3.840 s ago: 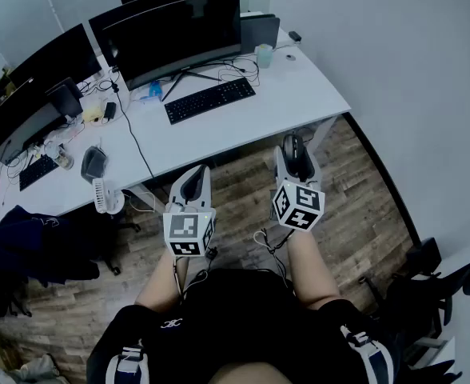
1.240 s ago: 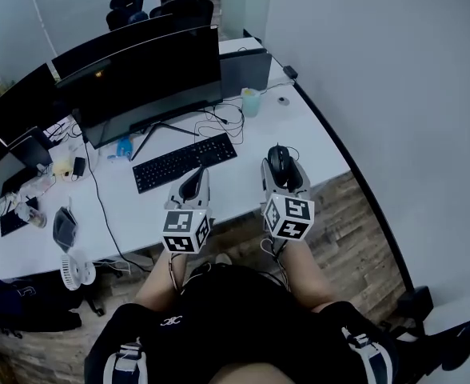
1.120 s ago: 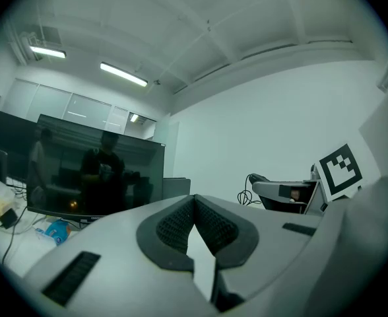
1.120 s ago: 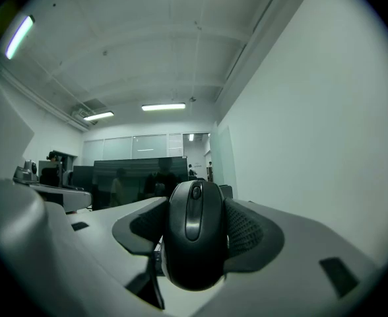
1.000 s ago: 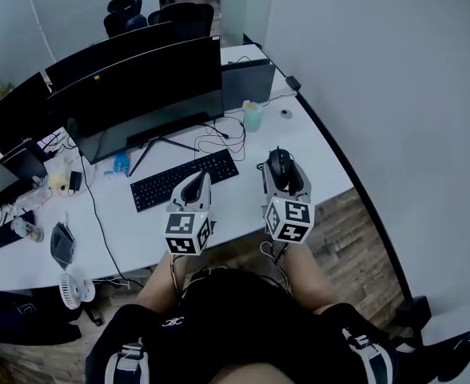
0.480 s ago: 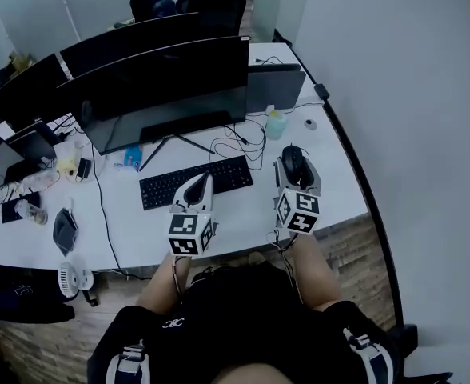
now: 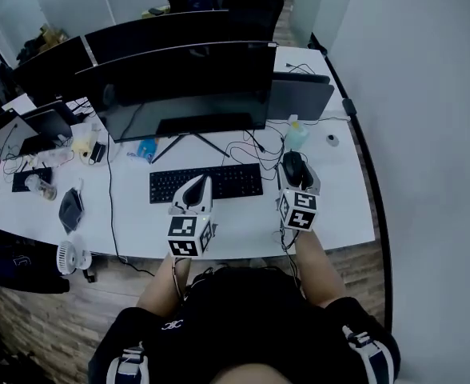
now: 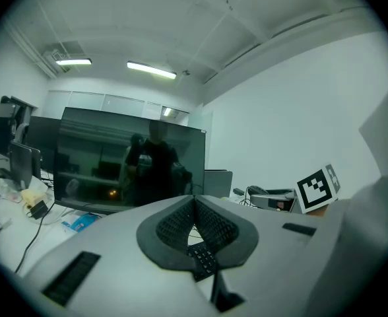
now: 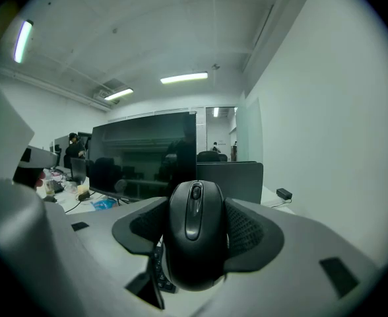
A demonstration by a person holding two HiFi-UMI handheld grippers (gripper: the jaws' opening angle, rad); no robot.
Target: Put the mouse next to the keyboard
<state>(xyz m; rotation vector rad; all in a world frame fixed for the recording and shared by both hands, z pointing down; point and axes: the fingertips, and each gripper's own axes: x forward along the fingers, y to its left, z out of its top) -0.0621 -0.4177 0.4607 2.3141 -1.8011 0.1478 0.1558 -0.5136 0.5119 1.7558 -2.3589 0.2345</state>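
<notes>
A black mouse [image 7: 292, 167] [image 9: 194, 233] sits clamped between the pads of my right gripper [image 7: 296, 172] [image 9: 195, 235], held above the white desk [image 7: 251, 218] just right of the black keyboard [image 7: 206, 184]. The keyboard lies in front of a wide dark monitor [image 7: 183, 78]. My left gripper [image 7: 195, 189] [image 8: 194, 224] hovers over the keyboard's middle, its jaws shut with nothing between them; keyboard keys [image 8: 202, 258] show just under its tips.
A tangle of cables [image 7: 247, 146], a pale bottle [image 7: 296, 136] and a small round thing [image 7: 332, 140] lie behind the keyboard's right end. A closed laptop [image 7: 300, 98] stands at the back. More monitors, a fan [image 7: 69, 257] and clutter fill the desk's left part.
The desk has come nearer and both grippers have moved forward over it: the mouse was beyond the desk's front edge and is now over the desk, right of the keyboard.
</notes>
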